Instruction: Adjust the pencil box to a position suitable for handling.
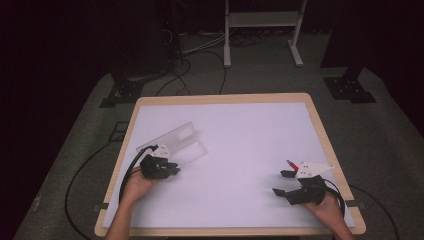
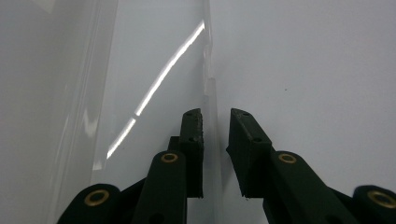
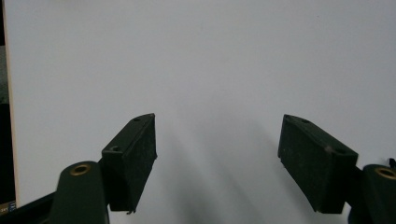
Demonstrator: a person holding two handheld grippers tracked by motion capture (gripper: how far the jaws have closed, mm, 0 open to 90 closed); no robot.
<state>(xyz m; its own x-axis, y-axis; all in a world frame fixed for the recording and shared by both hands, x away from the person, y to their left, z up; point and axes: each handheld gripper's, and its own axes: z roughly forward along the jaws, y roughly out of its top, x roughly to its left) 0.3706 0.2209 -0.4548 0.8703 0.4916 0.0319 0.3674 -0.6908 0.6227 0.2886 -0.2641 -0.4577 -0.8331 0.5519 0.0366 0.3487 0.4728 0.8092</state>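
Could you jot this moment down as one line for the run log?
left hand-held gripper: jaws astride clear plastic box wall, small gap remains | right hand-held gripper: open, nothing between jaws | surface: white table

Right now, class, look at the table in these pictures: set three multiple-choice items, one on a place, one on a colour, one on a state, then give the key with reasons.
1. Where on the table does the clear plastic box lie?
A. the left part
B. the right part
C. the far right corner

2. What colour are the jaws of the left gripper?
A. white
B. black
C. yellow

3. How do the jaws of the right gripper stand?
A. closed on a pen
B. pressed flat together
C. wide apart with nothing between them

Key:
1 A, the high view shows the box by the left hand.
2 B, both jaws look black against the white top.
3 C, the right gripper view shows bare table between its jaws.
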